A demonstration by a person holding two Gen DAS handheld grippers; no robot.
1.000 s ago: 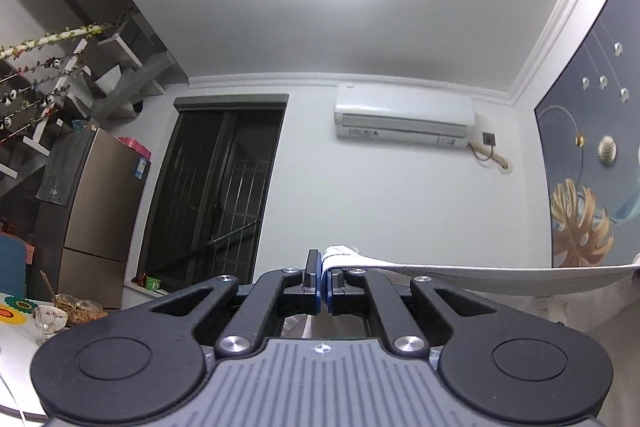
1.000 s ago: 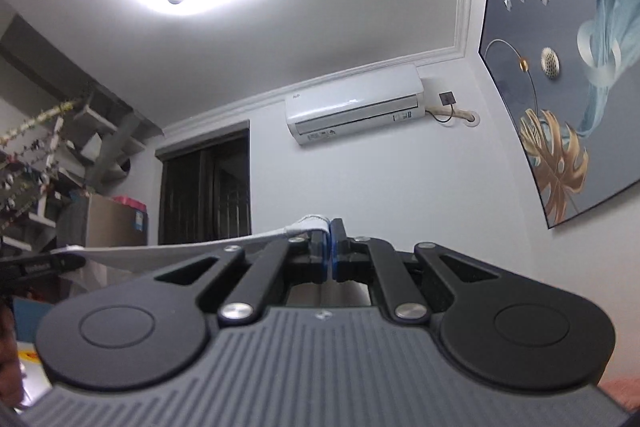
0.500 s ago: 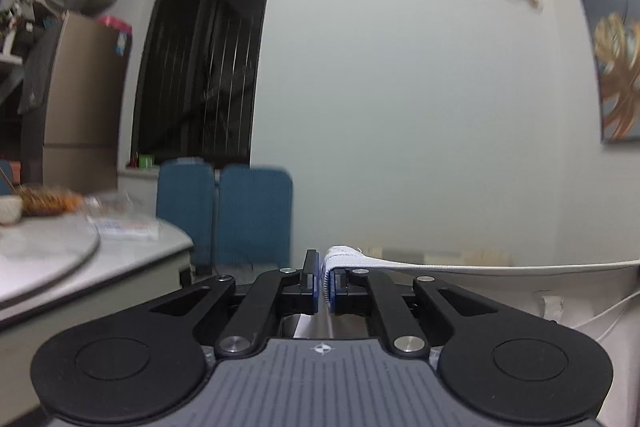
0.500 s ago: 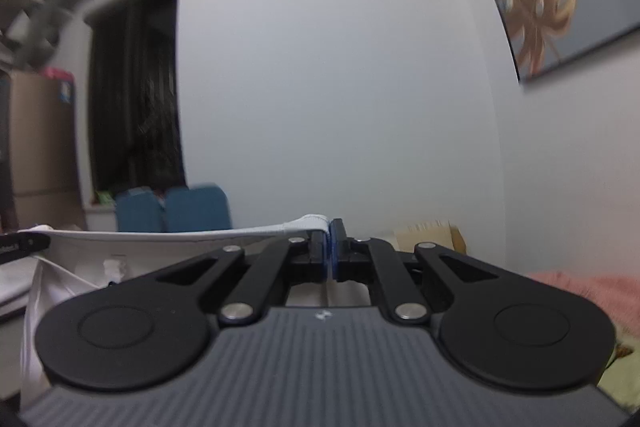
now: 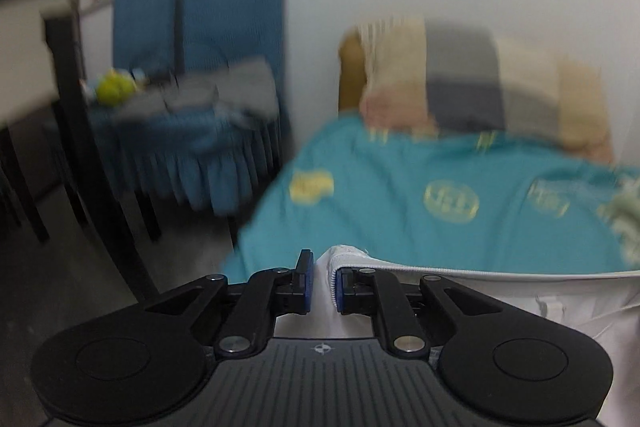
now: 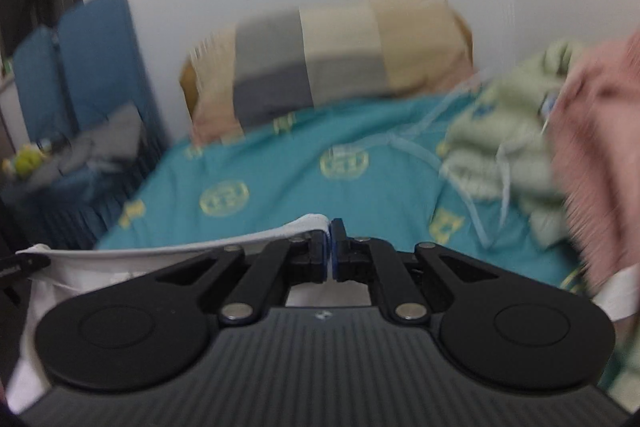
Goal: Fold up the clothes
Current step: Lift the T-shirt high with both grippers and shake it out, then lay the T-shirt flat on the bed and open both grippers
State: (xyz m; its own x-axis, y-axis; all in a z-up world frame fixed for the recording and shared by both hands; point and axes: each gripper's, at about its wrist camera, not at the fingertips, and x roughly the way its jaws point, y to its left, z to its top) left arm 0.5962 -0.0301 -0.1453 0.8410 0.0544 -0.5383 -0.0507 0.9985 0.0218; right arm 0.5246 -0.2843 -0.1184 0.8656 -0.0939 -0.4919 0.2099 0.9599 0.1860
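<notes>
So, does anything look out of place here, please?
Yes: the left gripper has its jaws apart, so the white garment sits loosely there, while the right gripper clamps its corner.

my left gripper point(image 5: 320, 281): matt black plastic, shiny metal rivets, blue ribbed pads | white garment point(image 5: 460, 277): soft cloth, stitched hem | bedspread point(image 6: 380, 183) at 12 o'clock: smooth teal fabric, yellow print | pink blanket point(image 6: 600, 155) at 3 o'clock: fuzzy
</notes>
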